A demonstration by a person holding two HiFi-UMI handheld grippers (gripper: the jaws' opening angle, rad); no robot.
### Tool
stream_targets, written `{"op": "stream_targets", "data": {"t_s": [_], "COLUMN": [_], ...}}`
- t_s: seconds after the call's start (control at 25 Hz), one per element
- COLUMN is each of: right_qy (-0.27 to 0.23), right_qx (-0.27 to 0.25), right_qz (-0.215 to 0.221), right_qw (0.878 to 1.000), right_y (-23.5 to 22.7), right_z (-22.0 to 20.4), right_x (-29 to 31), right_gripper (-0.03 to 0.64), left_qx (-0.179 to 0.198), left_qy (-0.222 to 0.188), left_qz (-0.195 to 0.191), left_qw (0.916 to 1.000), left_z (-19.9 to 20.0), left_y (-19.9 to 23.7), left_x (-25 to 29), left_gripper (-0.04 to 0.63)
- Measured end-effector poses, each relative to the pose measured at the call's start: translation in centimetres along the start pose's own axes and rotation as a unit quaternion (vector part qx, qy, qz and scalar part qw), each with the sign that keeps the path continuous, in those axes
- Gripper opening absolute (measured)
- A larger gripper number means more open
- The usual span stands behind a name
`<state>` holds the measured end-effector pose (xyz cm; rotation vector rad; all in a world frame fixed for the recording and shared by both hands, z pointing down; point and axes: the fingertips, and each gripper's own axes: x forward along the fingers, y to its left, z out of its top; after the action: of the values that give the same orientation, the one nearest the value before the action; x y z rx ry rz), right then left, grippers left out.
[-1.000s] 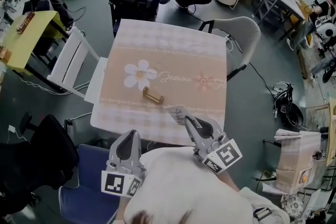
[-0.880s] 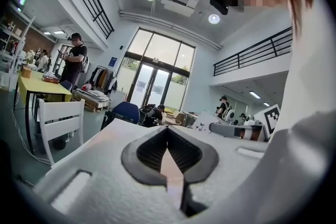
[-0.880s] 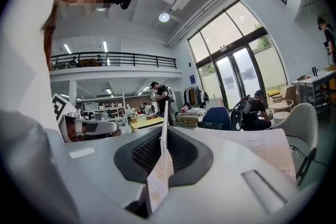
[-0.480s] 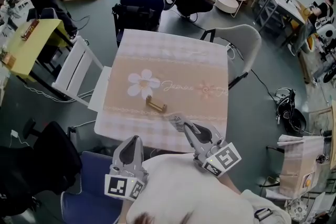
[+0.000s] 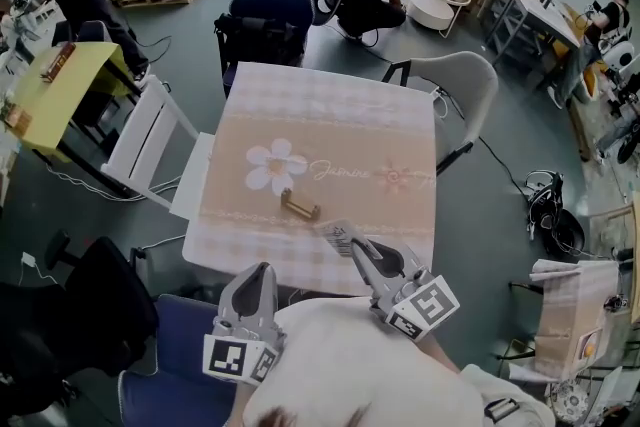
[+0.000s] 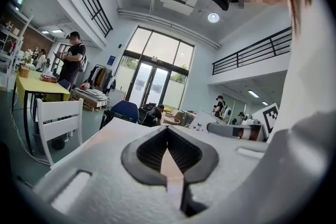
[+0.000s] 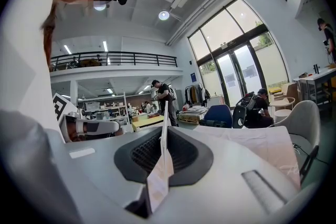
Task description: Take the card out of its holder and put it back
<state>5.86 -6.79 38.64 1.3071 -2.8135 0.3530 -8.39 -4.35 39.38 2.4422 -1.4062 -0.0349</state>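
Head view shows me nothing has moved in the past second: my right gripper (image 5: 353,245) stays clamped on the card (image 5: 336,235) at lower centre, near the empty card holder (image 5: 299,206), while my left gripper (image 5: 261,271) is closed on nothing, so I judge reinsertion is still to come.

Matt, soft-looking cloth (image 5: 330,105) covers the bench (image 5: 262,253). The card (image 7: 159,181) looks like thin paper. The right hand-held gripper (image 7: 164,139) is matt grey plastic with ribbed pads (image 7: 144,153).
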Motion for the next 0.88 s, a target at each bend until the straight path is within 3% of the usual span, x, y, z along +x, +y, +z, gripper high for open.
{"op": "stream_targets", "data": {"t_s": [0.88], "right_qy": [0.005], "right_qx": [0.002], "right_qz": [-0.006], "right_qw": [1.0], "right_y": [-0.37], "right_z": [-0.28], "right_x": [0.11], "right_gripper": [0.018], "left_qx": [0.002], "left_qy": [0.001], "left_qz": [-0.015], "left_qw": [0.9999], "left_z": [-0.07], "left_y": [-0.34], "left_x": [0.58], "left_gripper": [0.0]}}
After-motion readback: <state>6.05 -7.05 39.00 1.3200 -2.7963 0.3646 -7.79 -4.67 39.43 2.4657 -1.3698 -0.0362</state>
